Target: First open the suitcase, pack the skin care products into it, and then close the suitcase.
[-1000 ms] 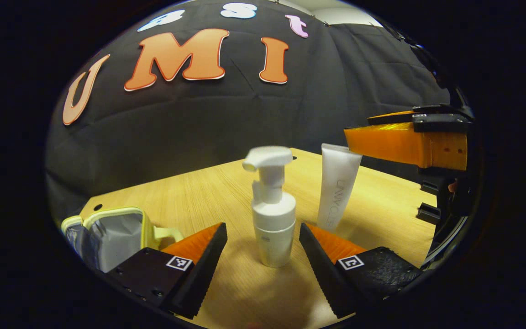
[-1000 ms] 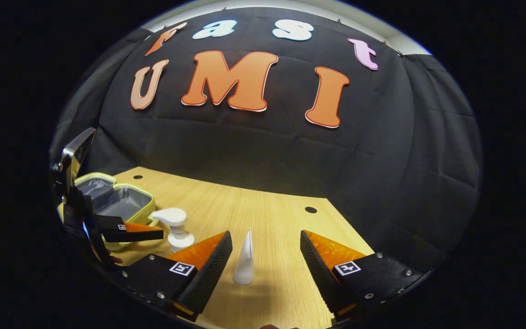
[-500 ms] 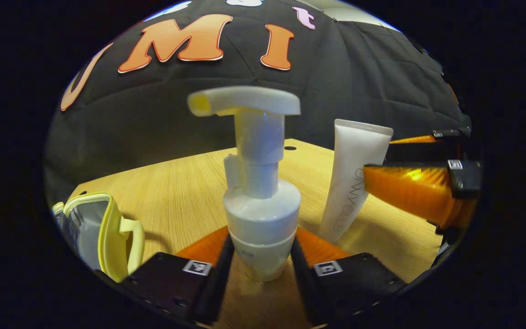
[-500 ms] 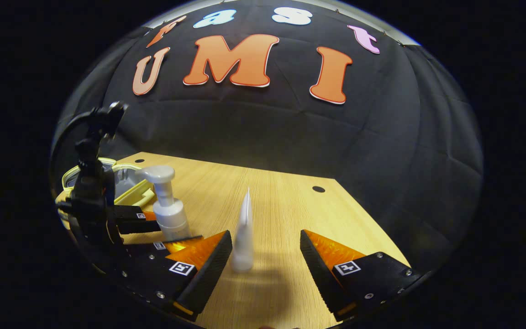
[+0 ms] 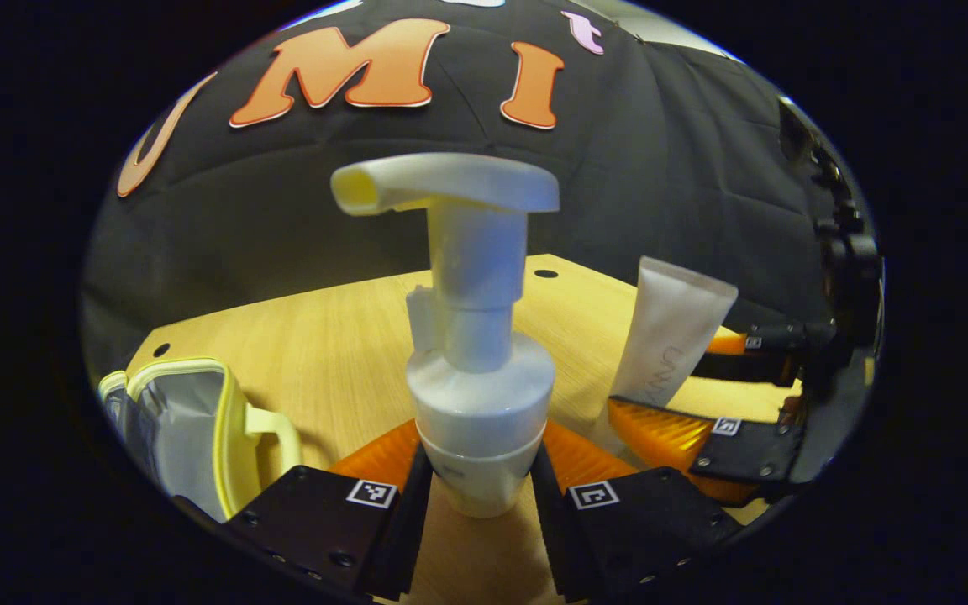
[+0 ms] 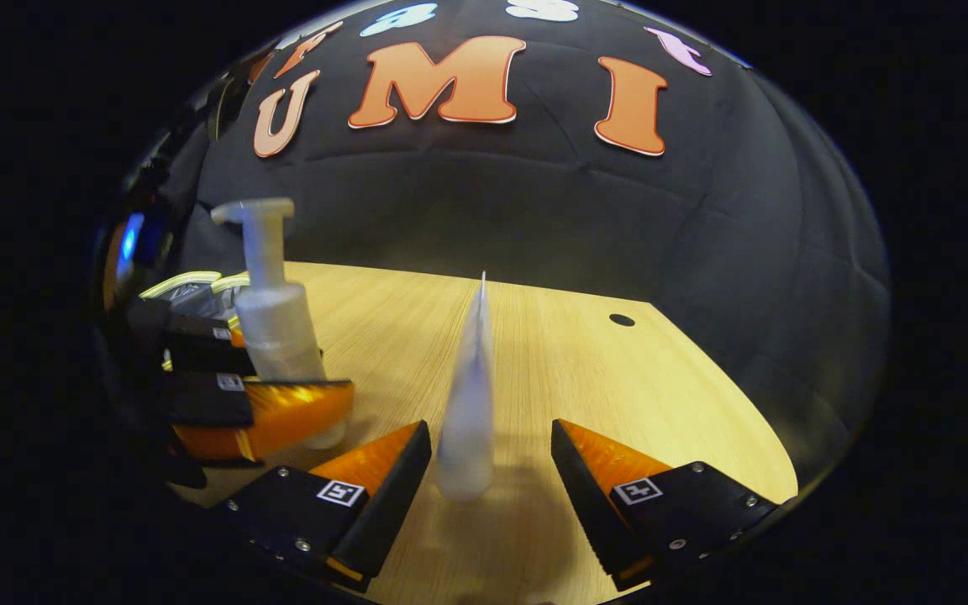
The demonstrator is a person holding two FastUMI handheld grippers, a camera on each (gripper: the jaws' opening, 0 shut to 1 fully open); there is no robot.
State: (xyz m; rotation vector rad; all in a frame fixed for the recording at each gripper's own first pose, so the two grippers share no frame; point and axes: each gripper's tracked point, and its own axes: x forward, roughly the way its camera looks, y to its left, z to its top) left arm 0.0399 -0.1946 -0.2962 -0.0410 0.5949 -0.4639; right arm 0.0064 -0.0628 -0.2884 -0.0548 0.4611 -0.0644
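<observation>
The likeliest upset was the tube [image 6: 467, 395] tipping: it stood upright on its cap on the table [image 6: 585, 370] between the wide-apart fingers of the right gripper [image 6: 491, 458], touched by neither, and one finger arriving first would knock it over. The left gripper [image 5: 474, 479] was clamped on the low body of the pump bottle [image 5: 476, 395] (top-heavy, so a quick swing could tilt it), with the open suitcase [image 5: 190, 428] at about 9 o'clock from the bottle.

Light wood-grain table [image 6: 585, 370] carries scene; small round dark hole [image 6: 621, 320] near far right corner, another [image 5: 160, 349] near far left corner, third [image 5: 545, 274] at far edge; perhaps cable ports. Black cloth wall [image 6: 534, 218] behind far edge
</observation>
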